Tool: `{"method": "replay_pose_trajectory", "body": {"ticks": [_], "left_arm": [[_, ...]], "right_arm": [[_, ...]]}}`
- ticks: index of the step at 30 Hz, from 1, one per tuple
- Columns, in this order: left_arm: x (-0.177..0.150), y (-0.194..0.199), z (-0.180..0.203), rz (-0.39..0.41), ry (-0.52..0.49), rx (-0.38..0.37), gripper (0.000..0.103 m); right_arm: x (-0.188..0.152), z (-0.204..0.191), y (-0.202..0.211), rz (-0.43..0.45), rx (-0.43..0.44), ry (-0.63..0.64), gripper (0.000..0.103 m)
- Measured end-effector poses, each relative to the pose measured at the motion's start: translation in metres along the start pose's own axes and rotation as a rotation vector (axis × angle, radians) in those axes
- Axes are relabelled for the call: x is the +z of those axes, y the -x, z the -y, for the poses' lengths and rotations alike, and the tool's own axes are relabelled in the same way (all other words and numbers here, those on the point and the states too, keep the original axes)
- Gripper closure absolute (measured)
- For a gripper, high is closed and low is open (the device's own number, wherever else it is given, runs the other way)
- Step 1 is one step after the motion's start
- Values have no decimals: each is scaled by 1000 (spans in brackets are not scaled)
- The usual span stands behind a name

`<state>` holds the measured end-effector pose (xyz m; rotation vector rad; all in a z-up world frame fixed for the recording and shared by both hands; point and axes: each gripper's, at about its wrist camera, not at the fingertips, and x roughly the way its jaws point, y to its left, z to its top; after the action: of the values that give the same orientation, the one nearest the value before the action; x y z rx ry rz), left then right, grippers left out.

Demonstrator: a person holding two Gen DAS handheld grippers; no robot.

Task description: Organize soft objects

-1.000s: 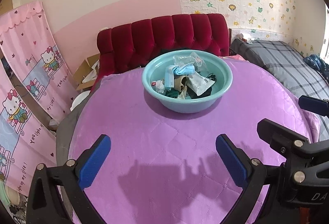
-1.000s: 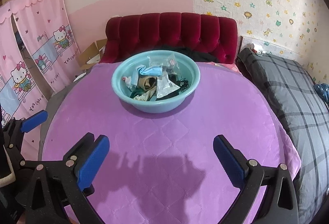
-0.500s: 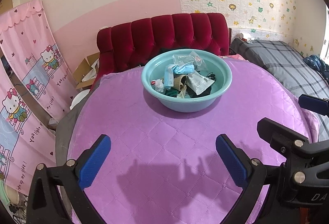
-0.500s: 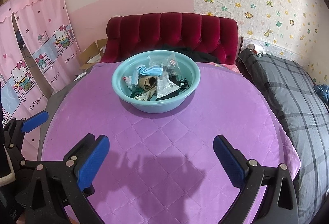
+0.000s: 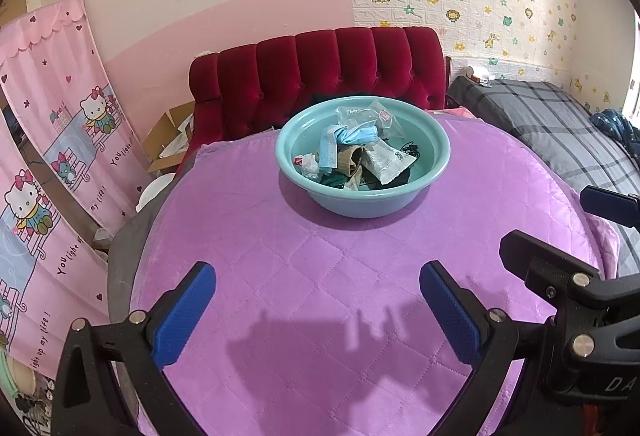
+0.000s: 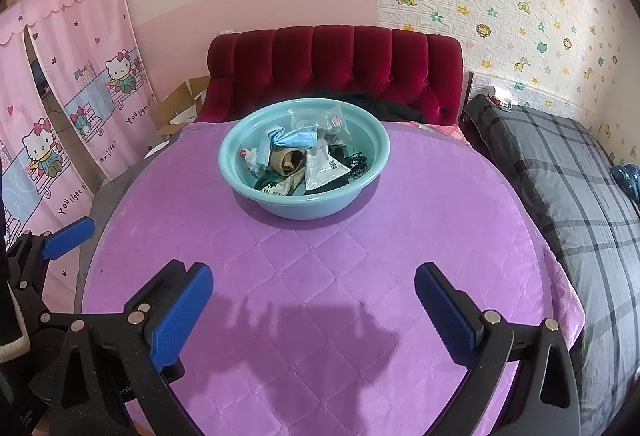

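On the far half of a round table spread with a quilted purple cloth (image 6: 320,268), a teal plastic basin (image 6: 240,144) is seen heaped with small soft items, while both grippers hang above the near edge, well apart from it. The left gripper (image 5: 318,300) and the right gripper (image 6: 314,300) are each shown with jaws spread wide and nothing held between the blue pads (image 6: 180,312). In the basin, a crumpled blue face mask (image 6: 296,138) lies on top, beside a tan rolled cloth (image 6: 290,160), a white sealed sachet (image 6: 324,170), a clear plastic bag (image 6: 320,120) toward the far wall, and a tangle of black cord (image 6: 358,162) at the right. Trouble is judged most likely at the pick itself: the pieces overlap closely, so a mask strap or the cord could be snagged and neighbours dragged out with the chosen item. The slick sachet and clear bag could be expected to slip from a shallow pinch. The basin appears light and sits loose on the cloth, so it could be tipped or slid toward the red tufted headboard (image 6: 336,68) if a pad were caught under its rim. With both grippers side by side, a collision could also be risked should the same item be reached for from two sides at once.
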<state>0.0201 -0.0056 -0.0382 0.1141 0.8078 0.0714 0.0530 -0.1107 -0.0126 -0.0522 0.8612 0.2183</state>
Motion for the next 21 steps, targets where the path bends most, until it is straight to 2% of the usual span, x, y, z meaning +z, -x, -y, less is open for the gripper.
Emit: {"method": "replay_pose_trajectory", "body": {"ticks": [21], "left_arm": [[-1, 4, 2, 7, -6, 3, 0]], "right_arm": [[-4, 0, 6, 10, 1, -4, 0]]}}
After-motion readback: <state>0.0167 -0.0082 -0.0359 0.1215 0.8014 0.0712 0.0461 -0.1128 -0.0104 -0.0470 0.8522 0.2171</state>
